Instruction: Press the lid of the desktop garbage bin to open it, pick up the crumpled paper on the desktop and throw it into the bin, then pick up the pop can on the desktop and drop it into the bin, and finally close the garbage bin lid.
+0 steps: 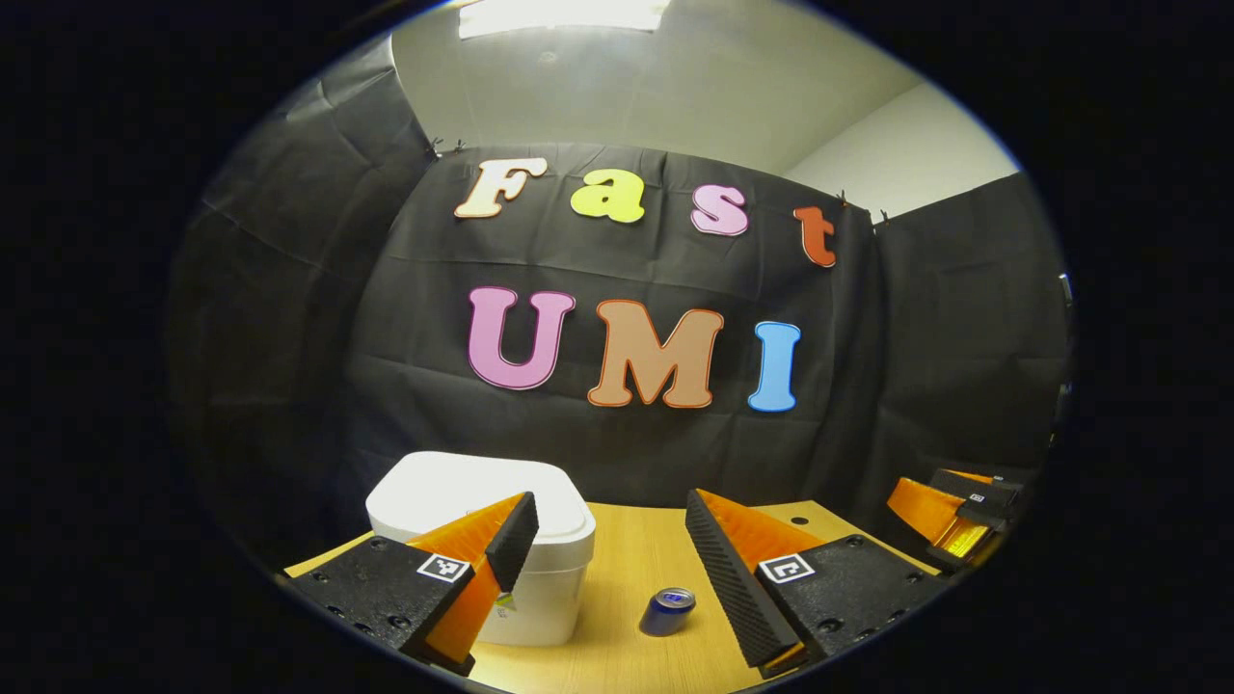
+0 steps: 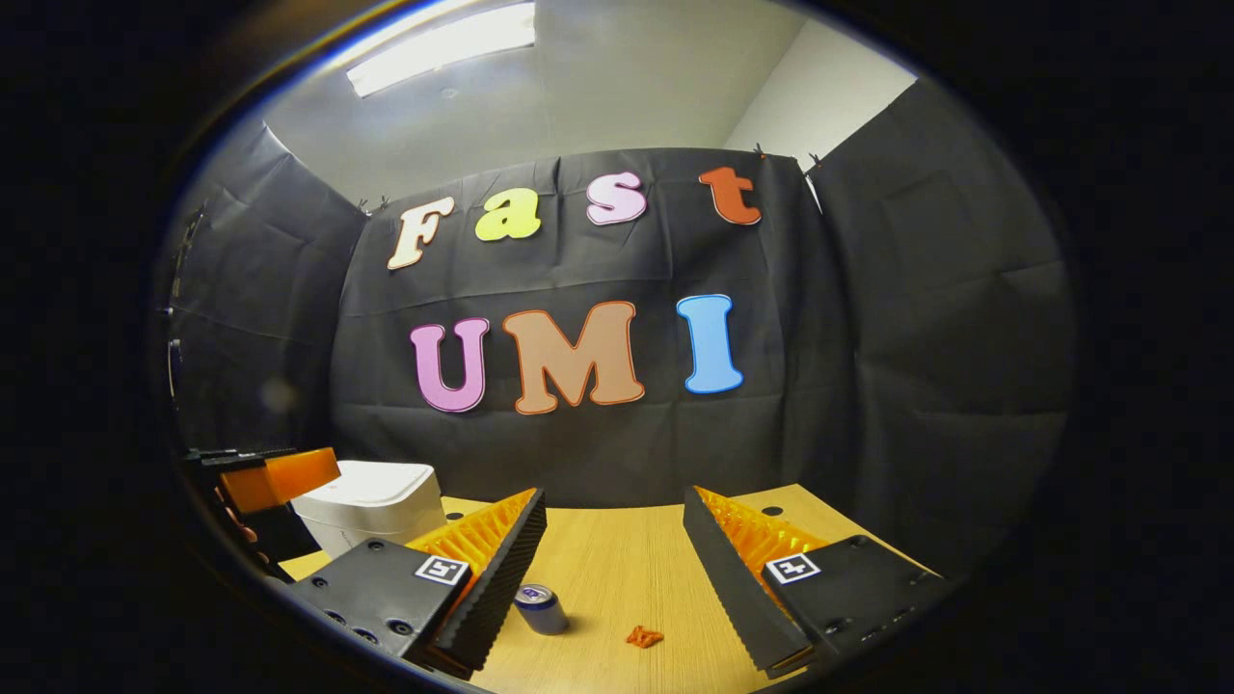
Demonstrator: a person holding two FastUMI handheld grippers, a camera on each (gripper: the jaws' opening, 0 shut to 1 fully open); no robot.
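While both hover above the table [image 1: 627, 559], left gripper [image 1: 609, 540] fingers spread wide, empty; right gripper [image 2: 614, 540] likewise, pop can [image 2: 540, 607] between.

On the wooden desktop [image 1: 627, 559] the left gripper [image 1: 607, 554] hangs with jaws spread wide, the closed white garbage bin [image 1: 463, 501] behind its left finger and the blue pop can [image 1: 667, 611] lying between them
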